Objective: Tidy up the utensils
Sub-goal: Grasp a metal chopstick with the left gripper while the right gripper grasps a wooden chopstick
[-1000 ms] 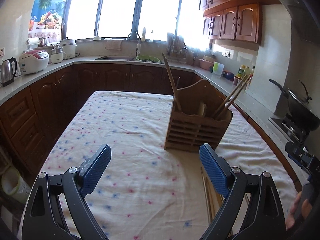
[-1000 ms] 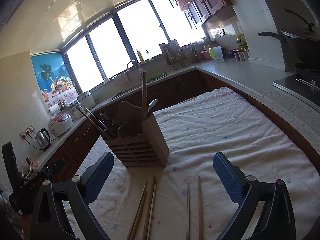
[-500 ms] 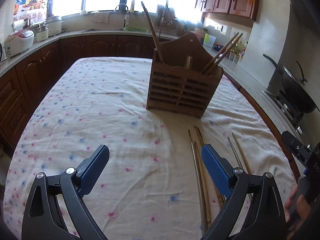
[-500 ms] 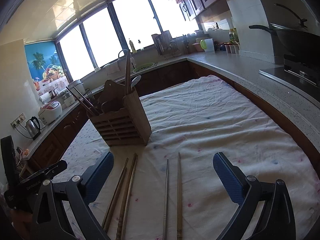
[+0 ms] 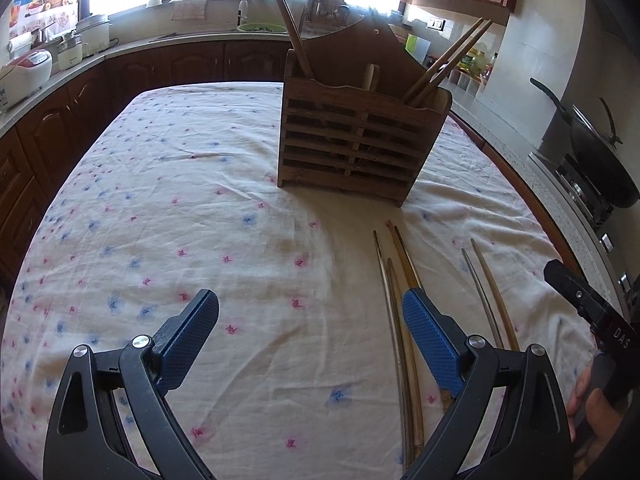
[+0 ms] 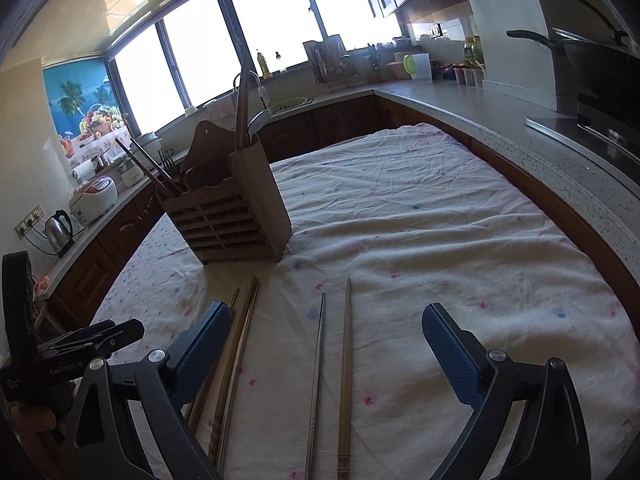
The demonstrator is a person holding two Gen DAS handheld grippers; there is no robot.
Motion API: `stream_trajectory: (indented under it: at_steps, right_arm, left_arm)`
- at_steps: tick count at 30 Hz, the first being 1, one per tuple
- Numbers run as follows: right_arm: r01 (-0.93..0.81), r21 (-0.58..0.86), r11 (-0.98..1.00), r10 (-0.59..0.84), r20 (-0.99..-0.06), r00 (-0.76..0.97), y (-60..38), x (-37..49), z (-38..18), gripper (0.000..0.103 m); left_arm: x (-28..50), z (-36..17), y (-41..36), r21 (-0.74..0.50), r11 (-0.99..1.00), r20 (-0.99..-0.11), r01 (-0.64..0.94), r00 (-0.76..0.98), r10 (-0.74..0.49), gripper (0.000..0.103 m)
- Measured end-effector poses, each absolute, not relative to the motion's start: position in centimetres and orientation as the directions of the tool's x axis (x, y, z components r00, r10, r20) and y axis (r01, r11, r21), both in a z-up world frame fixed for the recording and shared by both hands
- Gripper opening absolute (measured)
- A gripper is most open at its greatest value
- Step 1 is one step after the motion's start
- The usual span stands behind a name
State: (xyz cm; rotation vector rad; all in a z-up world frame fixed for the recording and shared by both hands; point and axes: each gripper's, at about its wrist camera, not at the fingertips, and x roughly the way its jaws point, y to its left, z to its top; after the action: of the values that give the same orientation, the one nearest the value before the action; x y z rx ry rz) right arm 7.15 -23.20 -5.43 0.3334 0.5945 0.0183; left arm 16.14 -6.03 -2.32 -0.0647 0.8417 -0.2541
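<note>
Right claw [image 6: 324,346], empty and closing, straddles two chopsticks [image 6: 332,364] running lengthwise up-frame toward the wooden holder [image 6: 230,216]; left claw [image 5: 310,340] gapes empty.

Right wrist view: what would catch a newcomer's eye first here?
The slatted wooden utensil holder standing on the flowered tablecloth, already bristling with utensils. In front of it lie loose chopsticks: a metal chopstick and a wooden chopstick between the right gripper's closing jaws, nothing gripped yet.

Left claw [image 5: 310,322] open over cloth [image 5: 160,200], loose chopsticks [image 5: 396,300] — wooden holder [image 5: 352,148] beyond
</note>
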Motion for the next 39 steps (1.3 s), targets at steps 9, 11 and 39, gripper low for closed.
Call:
stream_trajectory:
  at_steps: [9, 11, 39]
  right_arm:
    - [0.082, 0.288, 0.954, 0.121, -0.624, 0.772, -23.3, 10.0, -6.8, 0.067]
    - [0.088, 0.285, 0.954, 0.121, -0.640, 0.759, -23.5, 10.8, -7.1, 0.061]
    - [0.058, 0.096, 0.994, 0.034, -0.751, 0.660, -21.6, 16.2, -9.7, 0.006]
  left_arm:
    - [19.5, -2.9, -8.8, -0.155, 0.952, -0.758, 0.264, 0.586, -0.286, 0.079]
    - [20.4, -3.1, -9.5, -0.158, 0.947, -0.767, 0.279, 0.569, -0.296, 0.074]
    - [23.7, -5.9, -13.7, -0.092, 0.908, -0.832, 0.409, 0.469, -0.296, 0.005]
